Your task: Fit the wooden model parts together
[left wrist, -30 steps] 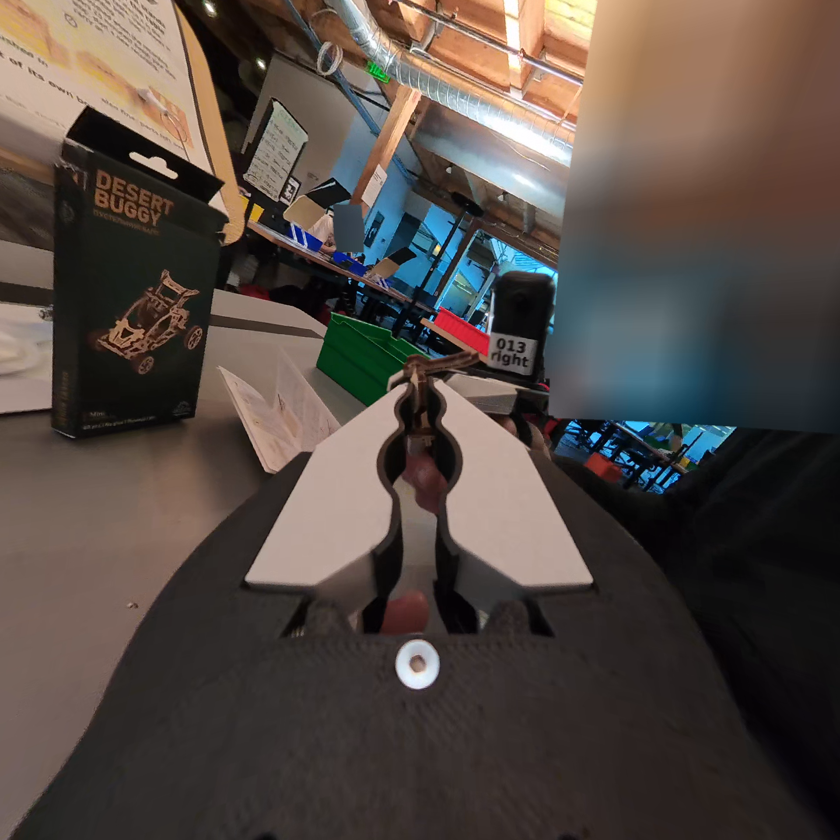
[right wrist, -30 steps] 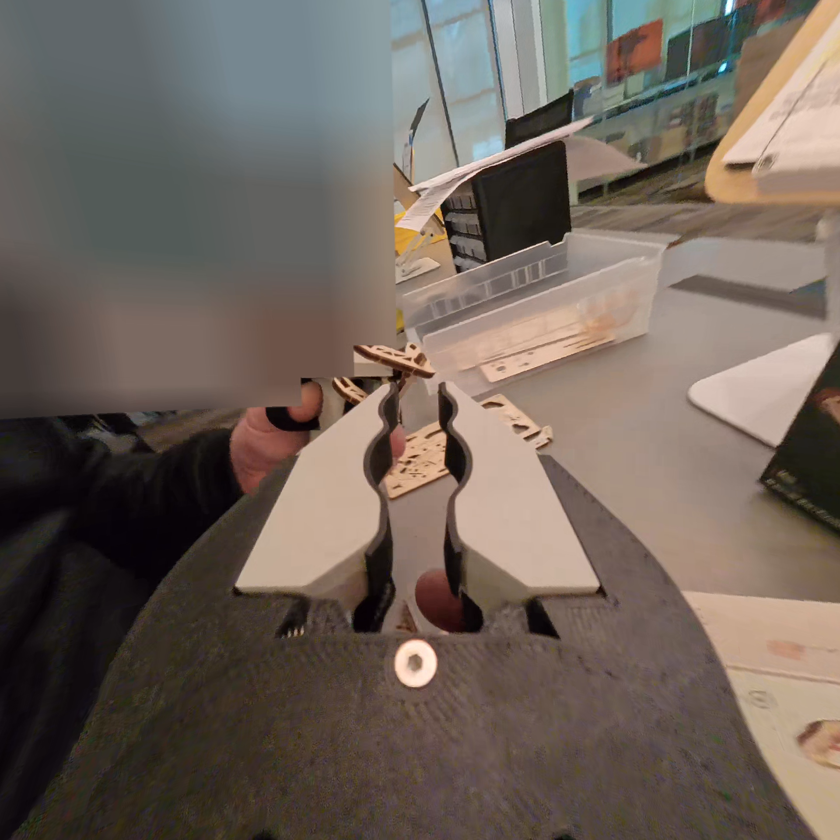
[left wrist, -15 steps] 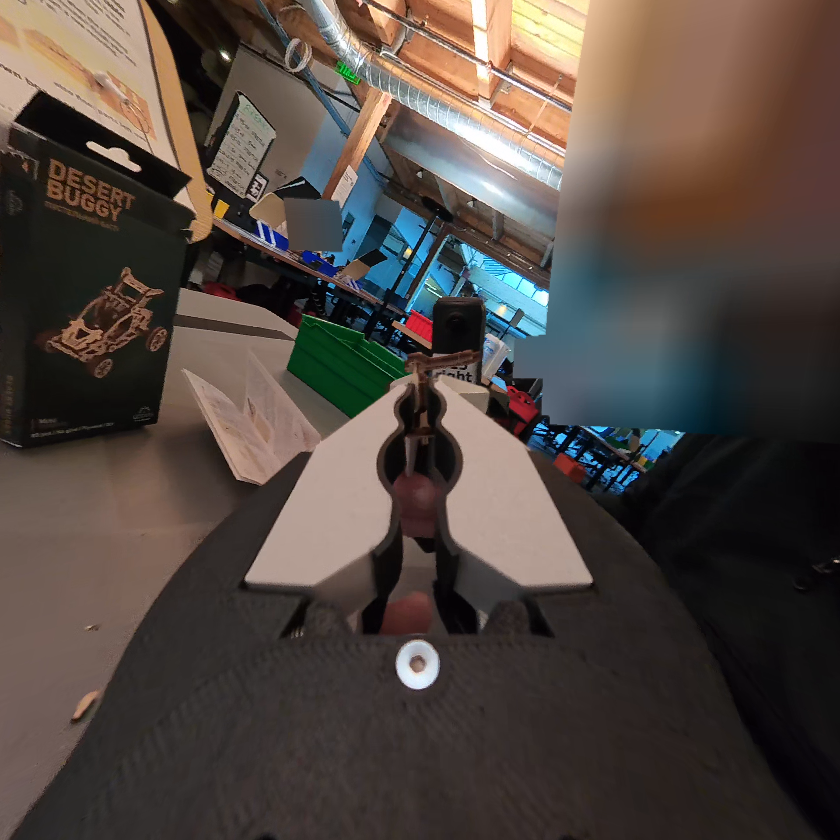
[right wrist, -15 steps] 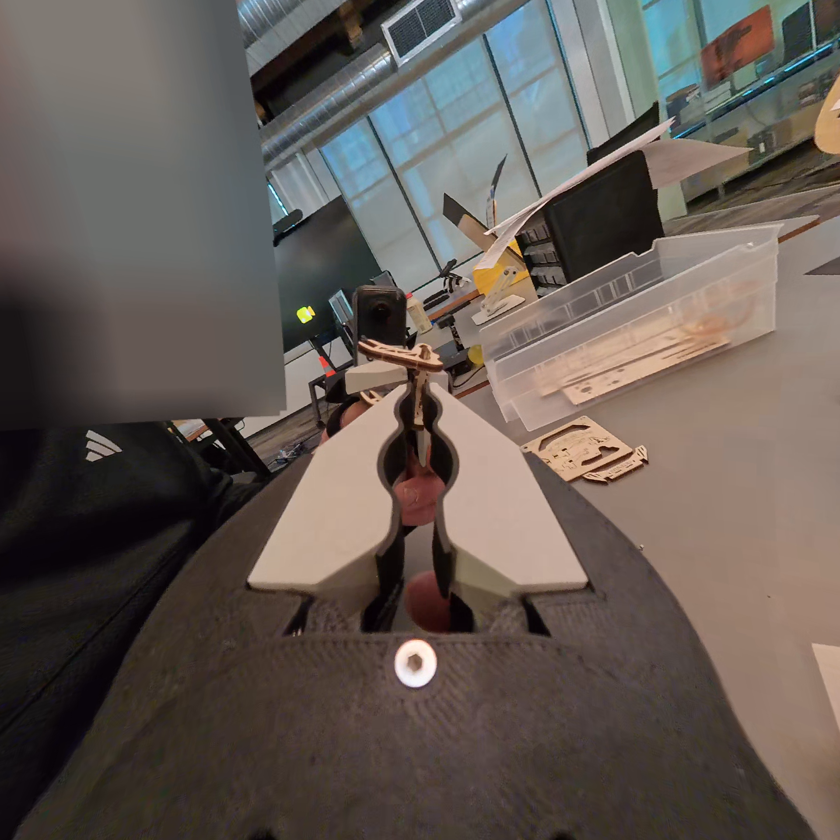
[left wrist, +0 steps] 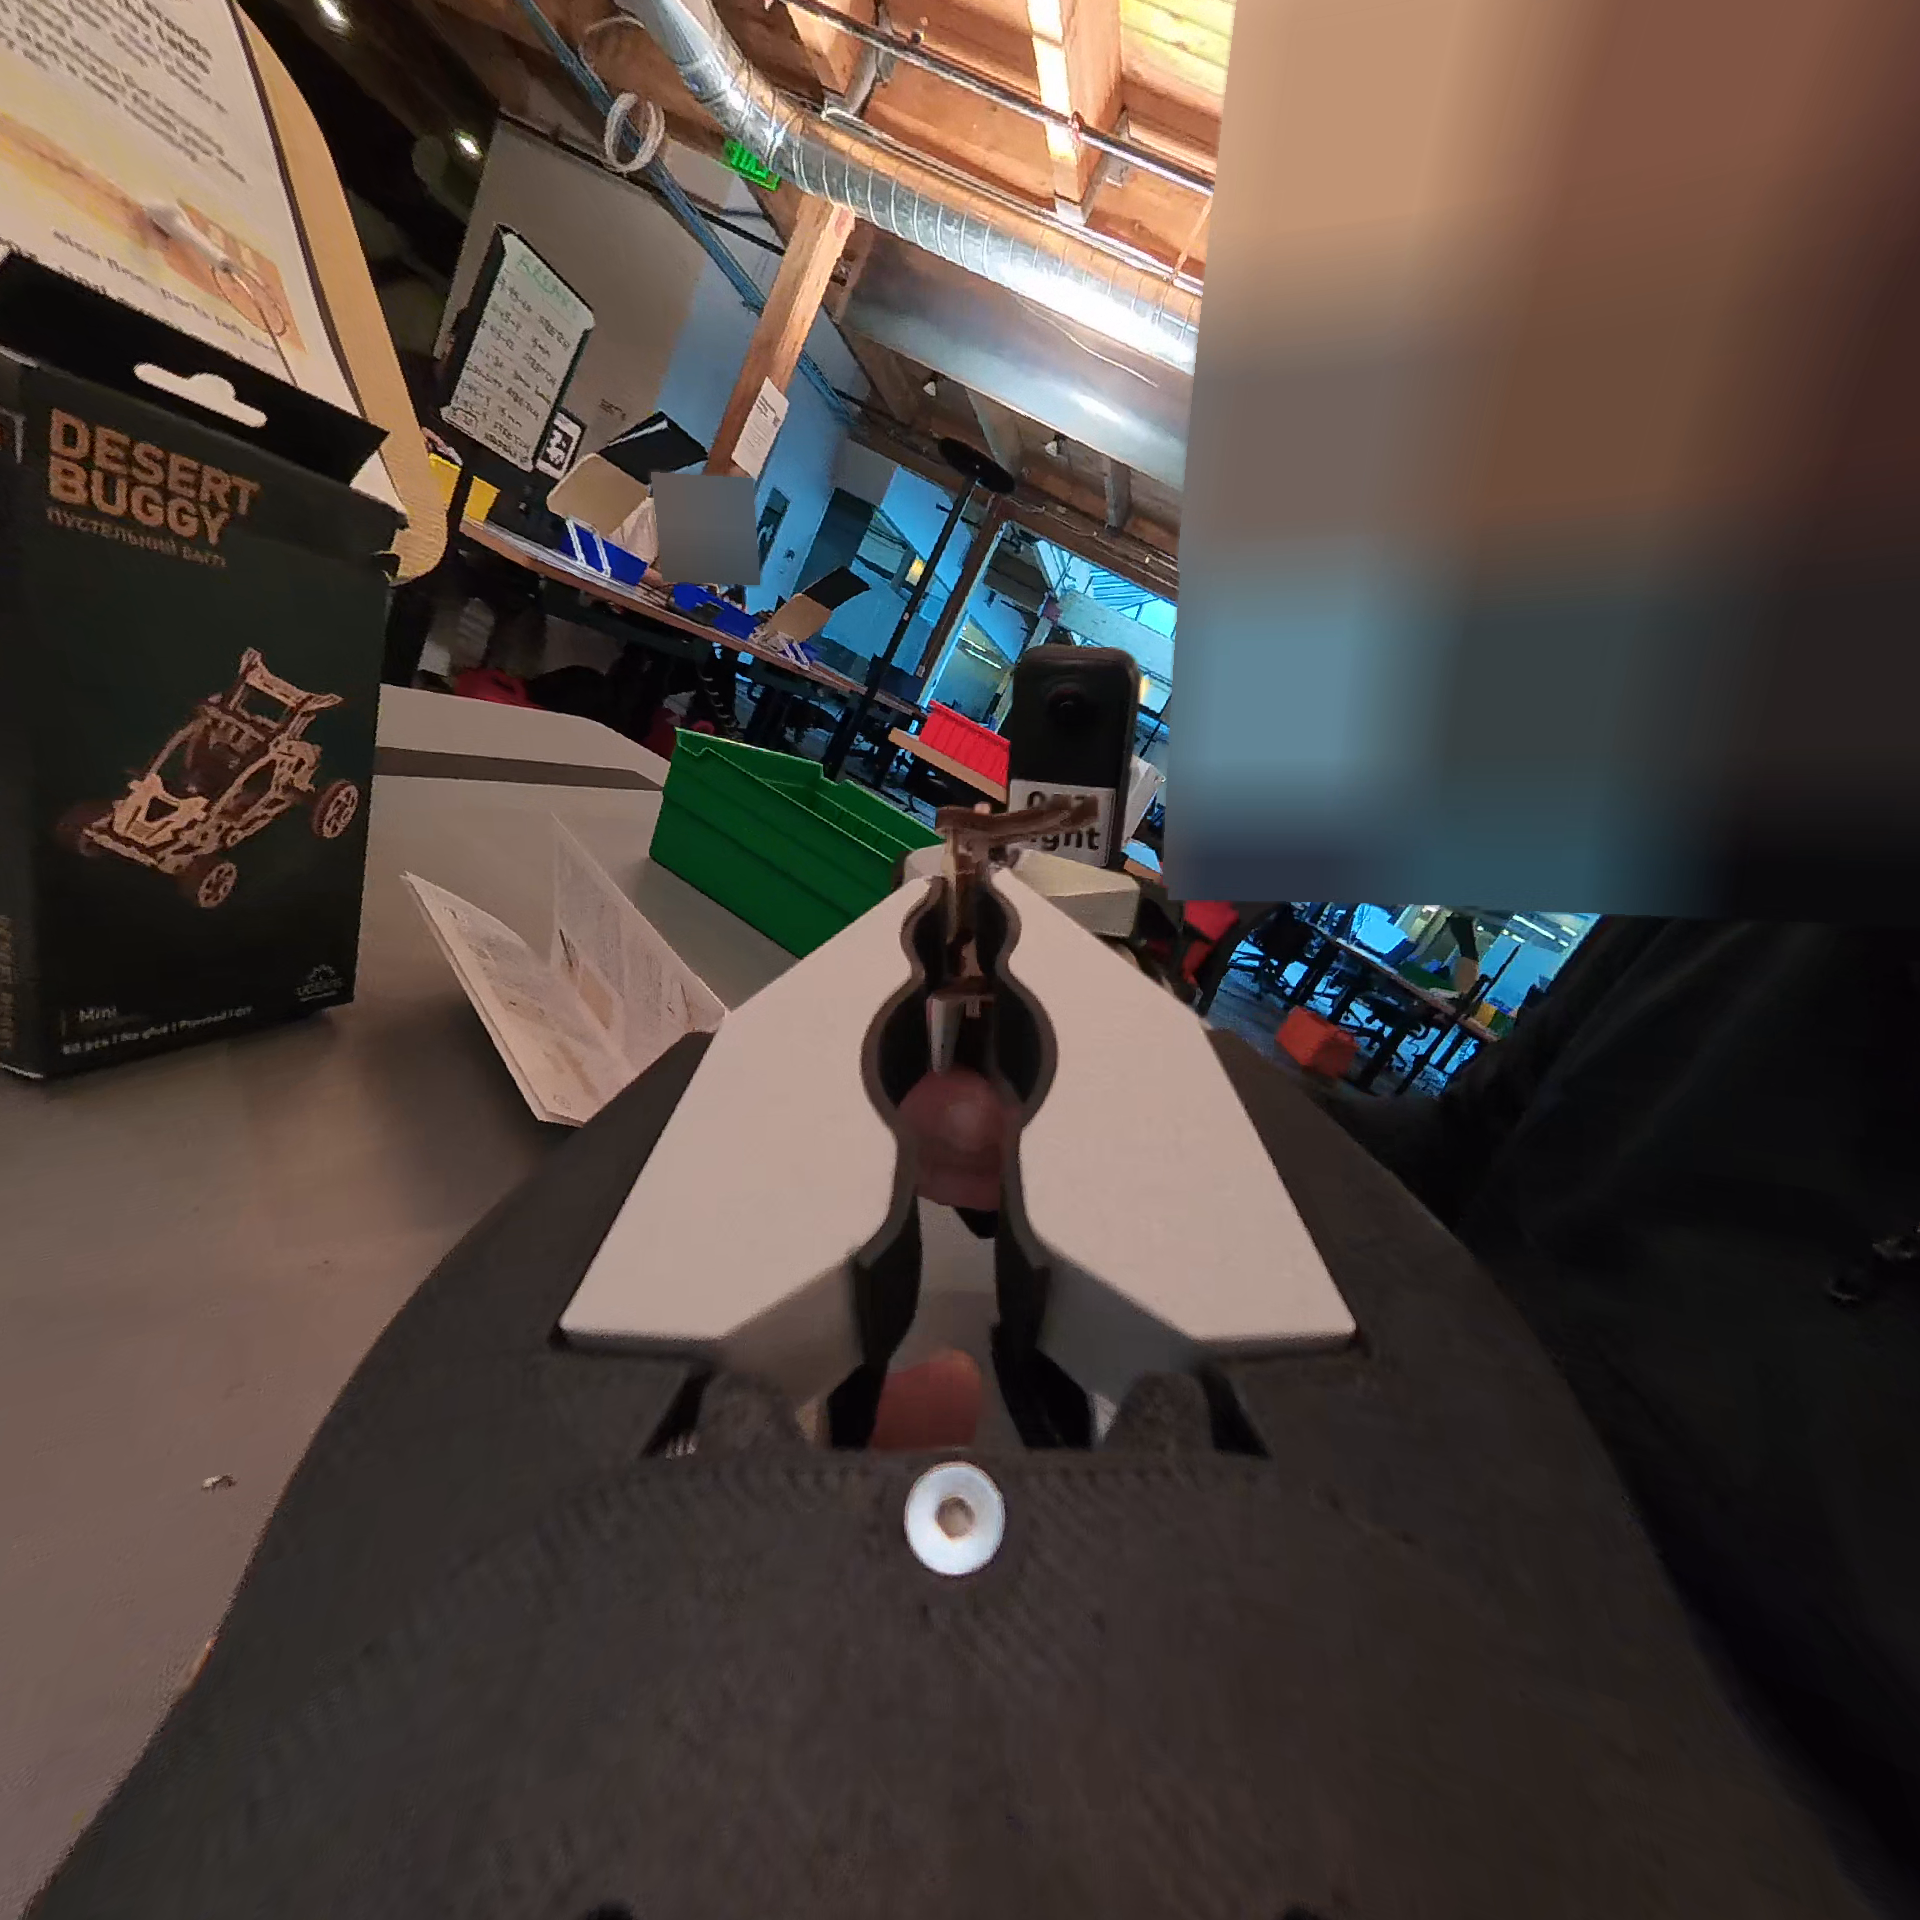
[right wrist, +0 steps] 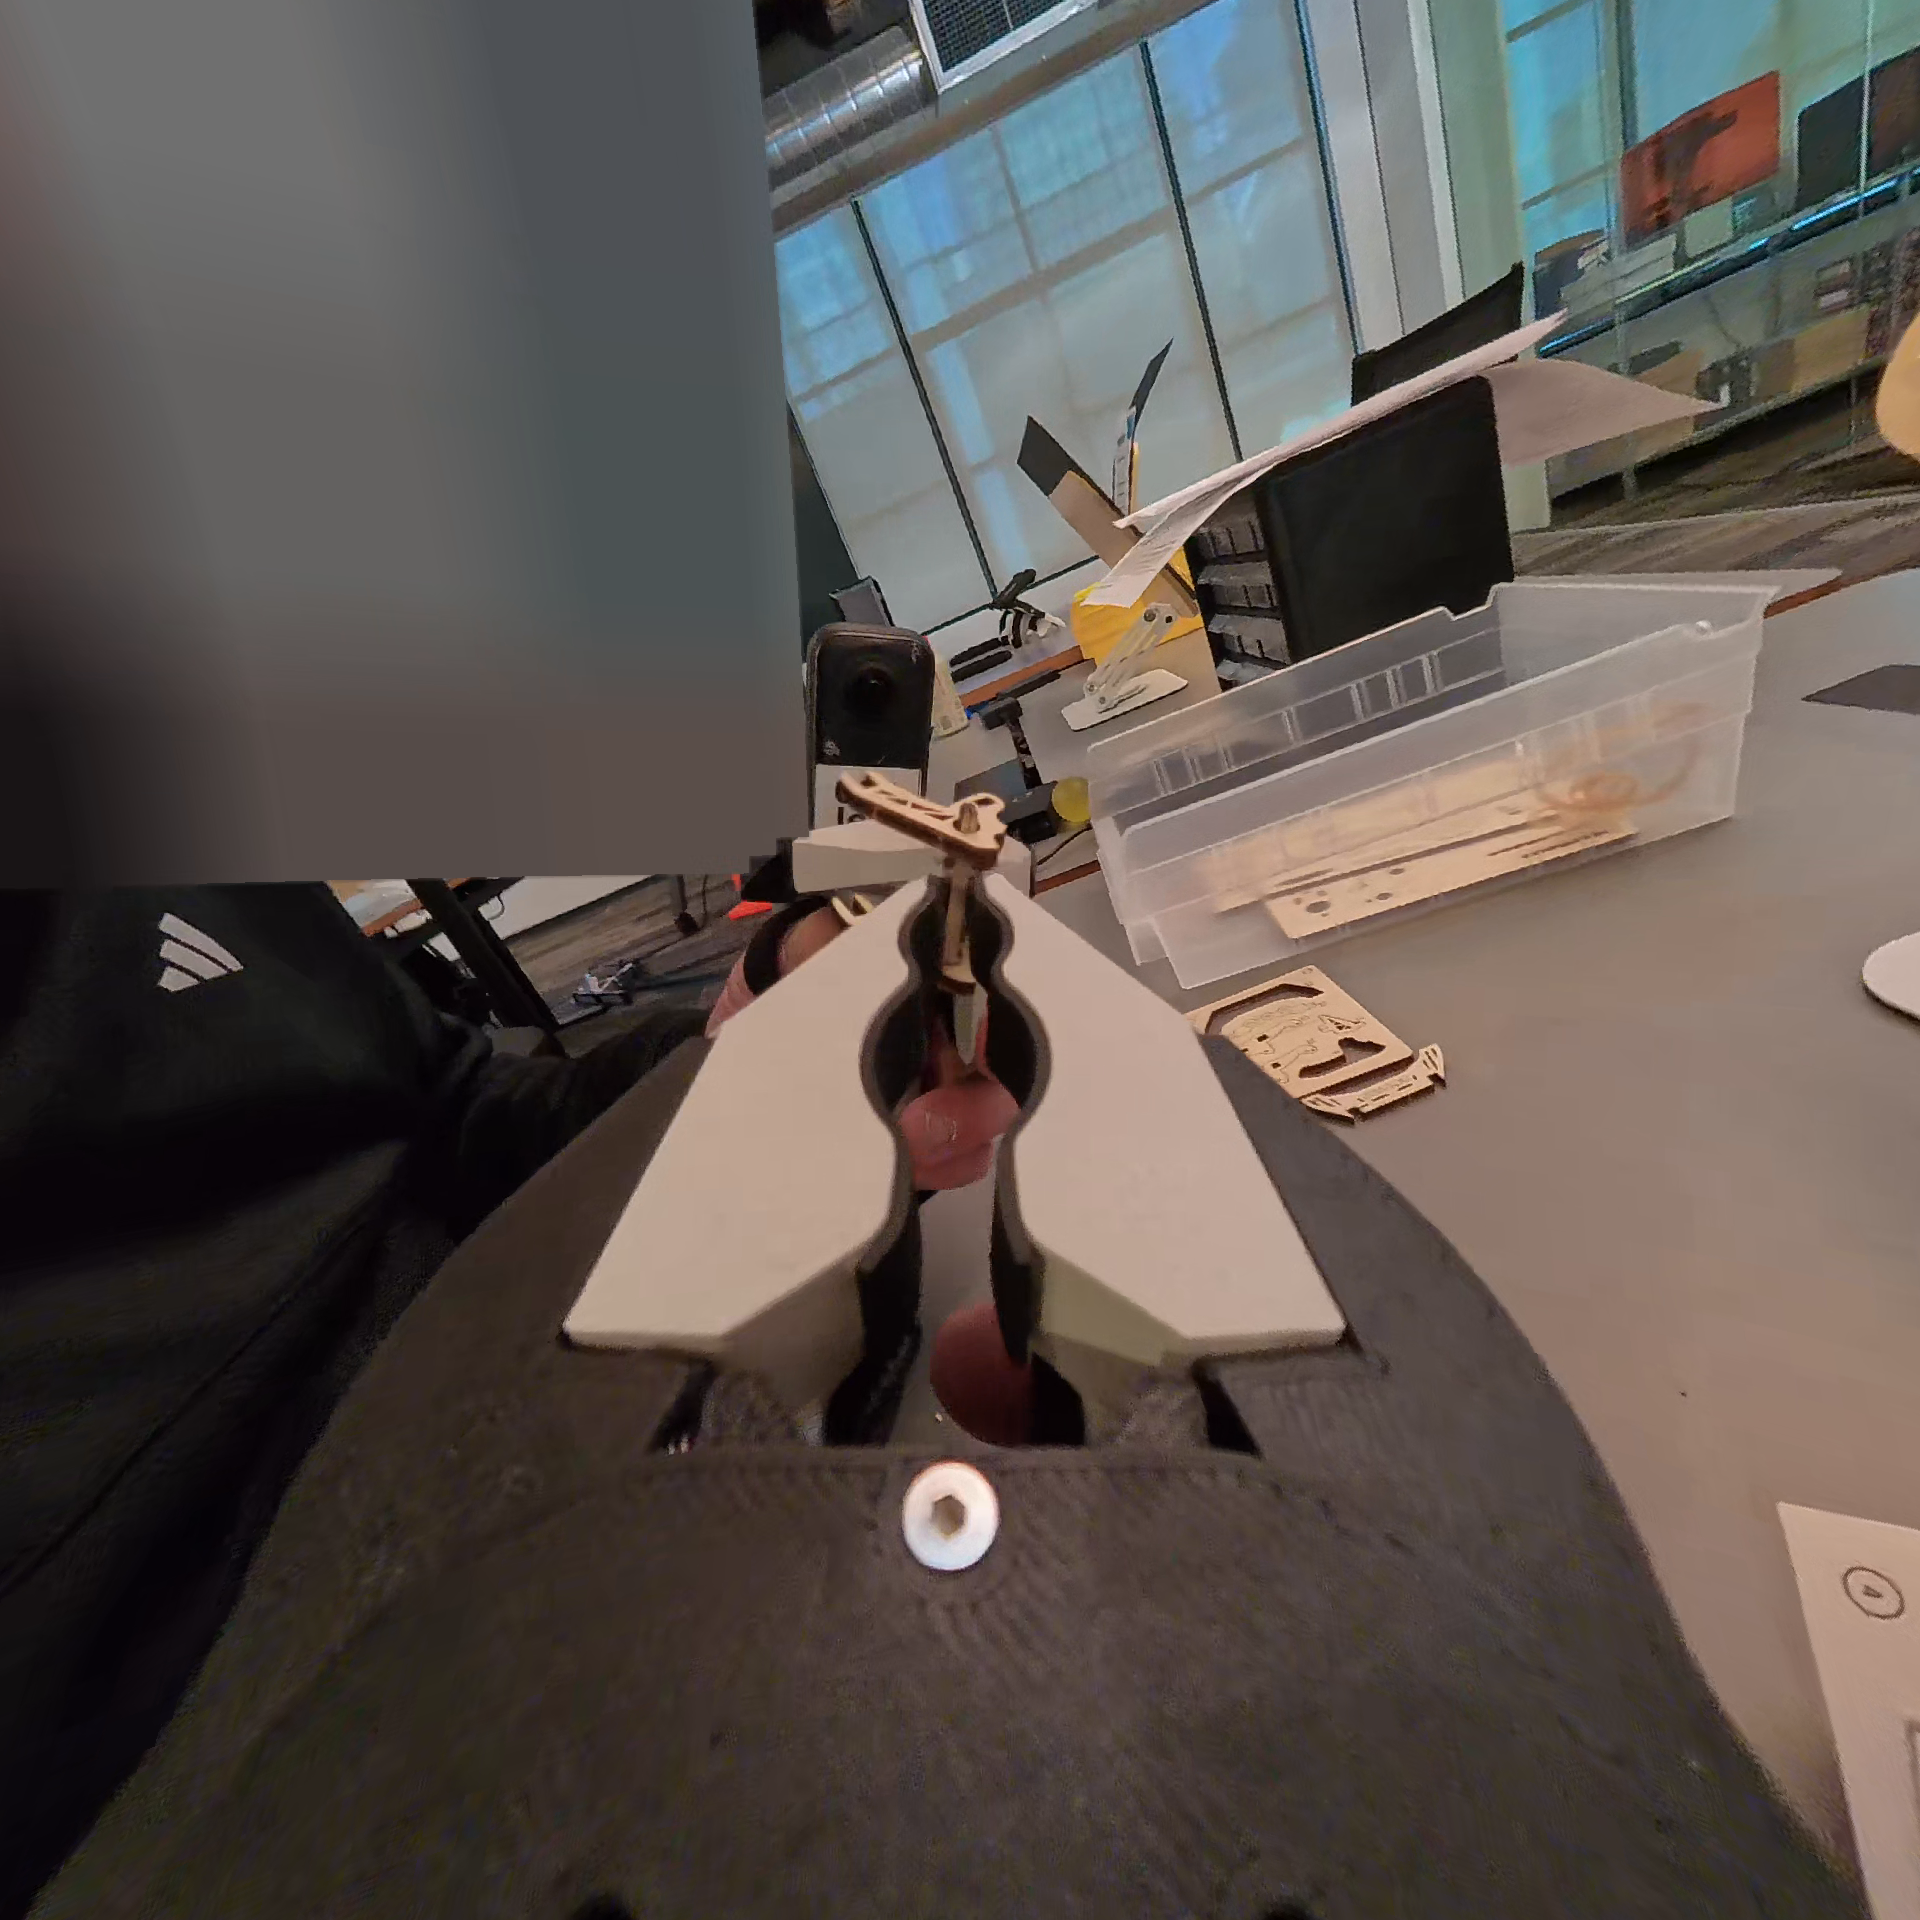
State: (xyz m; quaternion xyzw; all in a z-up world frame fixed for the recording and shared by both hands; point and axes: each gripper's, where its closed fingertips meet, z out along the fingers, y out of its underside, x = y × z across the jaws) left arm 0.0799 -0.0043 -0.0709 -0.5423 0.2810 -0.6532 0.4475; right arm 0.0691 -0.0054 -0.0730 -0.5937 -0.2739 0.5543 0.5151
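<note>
My left gripper [left wrist: 961, 883] is shut on a thin upright wooden strip [left wrist: 954, 914] that stands between its pads. A flat wooden arm [left wrist: 1023, 821] lies across the strip's top. My right gripper [right wrist: 956, 883] is shut on an upright wooden strip [right wrist: 956, 940], and the pale wooden arm [right wrist: 920, 816] sits on a peg at its top. The two grippers face each other tip to tip above the table. The right gripper shows behind the part in the left wrist view [left wrist: 1081, 894], and the left gripper shows in the right wrist view [right wrist: 862, 857].
A dark model-kit box [left wrist: 177, 727], a folded leaflet [left wrist: 551, 966] and a green bin [left wrist: 769, 831] stand on the grey table to the left. A clear bin [right wrist: 1434, 769] holds wooden sheets, and a punched wooden sheet [right wrist: 1309, 1039] lies before it. A person's dark sleeve [right wrist: 208, 1091] is close by. My left and right fingertips are right by each other.
A second ago my right gripper was open next to the wooden part. It then shut on the part and tilted upward. My left gripper has stayed shut on the part throughout.
</note>
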